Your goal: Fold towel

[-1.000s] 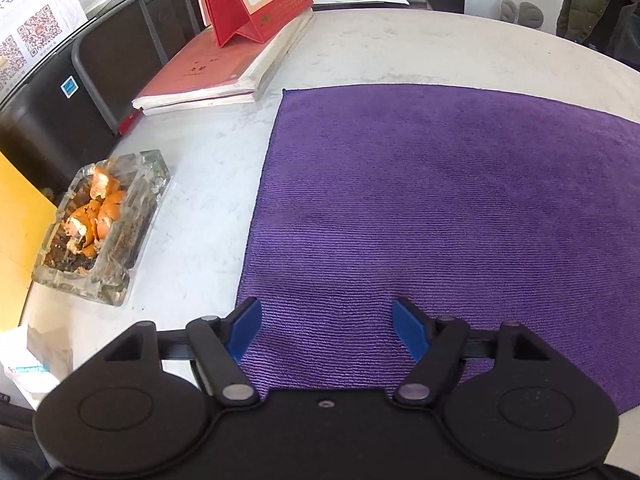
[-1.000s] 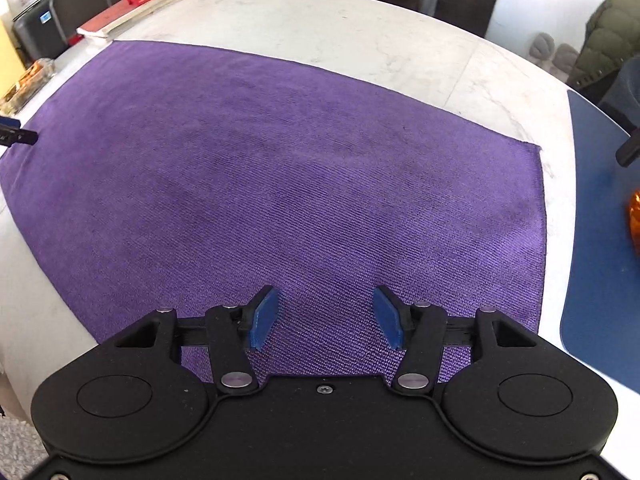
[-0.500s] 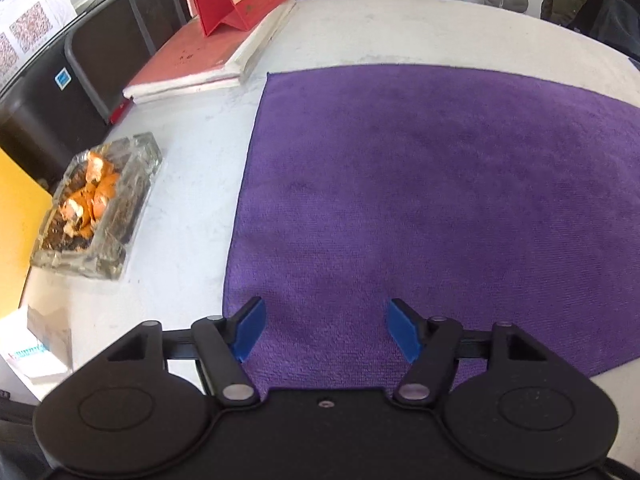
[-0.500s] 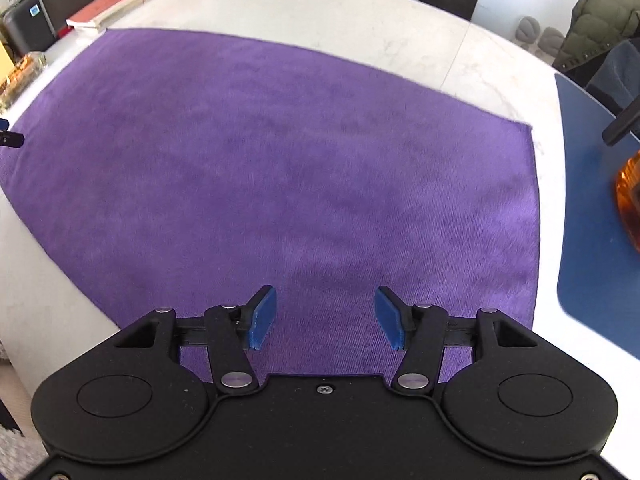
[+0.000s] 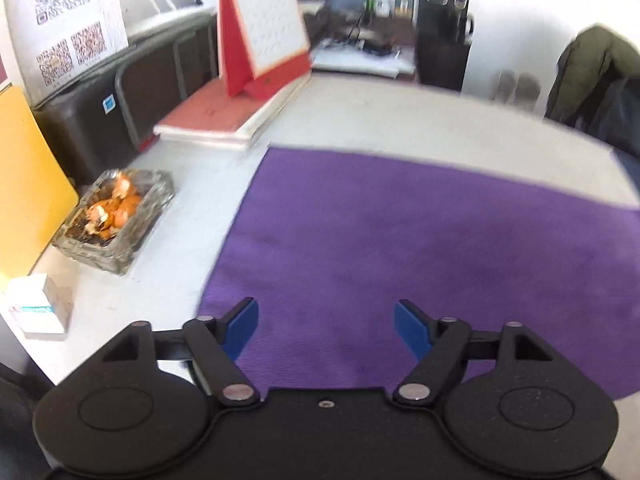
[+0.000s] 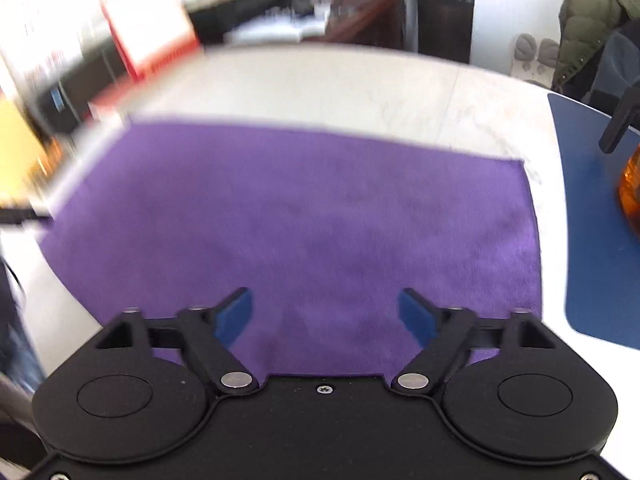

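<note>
A purple towel (image 5: 420,248) lies flat and spread out on the white table (image 5: 360,120). My left gripper (image 5: 325,326) hovers above the towel's near left part, its blue pads wide apart and still opening, with nothing between them. In the right wrist view the same towel (image 6: 304,216) fills the middle. My right gripper (image 6: 326,314) hangs above its near edge toward the right side, jaws opening wide and empty. The tip of the left gripper (image 6: 24,216) shows at the far left edge.
A glass ashtray (image 5: 116,220) with orange peel sits left of the towel, a small white box (image 5: 38,308) nearer. Red folders (image 5: 224,120) with a desk calendar (image 5: 264,28) lie behind. A blue mat (image 6: 592,216) and an amber object (image 6: 630,192) lie to the right.
Both grippers have risen and tipped up, so more of the room shows beyond the table. Both pairs of jaws stand wider than before. The towel has not moved.
</note>
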Demonstrator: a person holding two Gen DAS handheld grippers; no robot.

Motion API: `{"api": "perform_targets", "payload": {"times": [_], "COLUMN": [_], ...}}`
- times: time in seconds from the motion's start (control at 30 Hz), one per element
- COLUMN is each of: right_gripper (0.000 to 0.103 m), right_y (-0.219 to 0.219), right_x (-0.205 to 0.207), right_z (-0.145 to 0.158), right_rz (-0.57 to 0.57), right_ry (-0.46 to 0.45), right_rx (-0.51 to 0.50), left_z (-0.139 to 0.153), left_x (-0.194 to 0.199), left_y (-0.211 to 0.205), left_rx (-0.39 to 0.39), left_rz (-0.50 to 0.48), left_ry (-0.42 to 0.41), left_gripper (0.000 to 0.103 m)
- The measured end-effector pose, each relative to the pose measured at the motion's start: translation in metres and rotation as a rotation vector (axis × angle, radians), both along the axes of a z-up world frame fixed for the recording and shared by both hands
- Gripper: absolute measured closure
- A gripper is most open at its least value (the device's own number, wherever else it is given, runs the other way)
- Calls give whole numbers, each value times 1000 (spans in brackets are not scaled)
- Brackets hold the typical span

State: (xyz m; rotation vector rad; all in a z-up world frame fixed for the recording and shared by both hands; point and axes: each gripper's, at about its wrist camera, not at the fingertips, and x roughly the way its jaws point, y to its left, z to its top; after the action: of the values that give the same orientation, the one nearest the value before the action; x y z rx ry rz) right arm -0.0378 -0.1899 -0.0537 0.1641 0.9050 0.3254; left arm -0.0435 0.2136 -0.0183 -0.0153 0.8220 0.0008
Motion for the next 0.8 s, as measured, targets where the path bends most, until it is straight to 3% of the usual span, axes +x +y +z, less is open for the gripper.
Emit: {"api": "perform_targets", "payload": {"times": [0.17,0.3,0.47,0.53,0.63,0.73,0.8], "right_gripper": [0,0,0,0,0,0,0], "right_y": [-26,-50,-63,-70,-90,-96,-100], "right_x": [-1,-5,-22,-35,-41,-33,-37], "right_z": [27,62,111,128,128,126,134], "right_rz": [2,36,127,85,124,270,311], "right_ry": [-86,-201,-423,-493,-544,-465,-495], "right_rx": [262,480,446,504,794,938,968], "left_z": [34,48,54,53,54,59,61], "left_x": [-26,-36,-42,-45,-46,-47,-52], "left_y": [-60,-90,-118,-123,-134,-150,-155], "left_rx": [-27,-84,-121,-176,-235,-150,-144], "left_rz": [-40,-40,-25,-36,-51,-35,-56], "left_ry": [-136,-170,-212,-226,-218,-204,-239], "left_gripper": [15,8,5,5,5,5,5]}}
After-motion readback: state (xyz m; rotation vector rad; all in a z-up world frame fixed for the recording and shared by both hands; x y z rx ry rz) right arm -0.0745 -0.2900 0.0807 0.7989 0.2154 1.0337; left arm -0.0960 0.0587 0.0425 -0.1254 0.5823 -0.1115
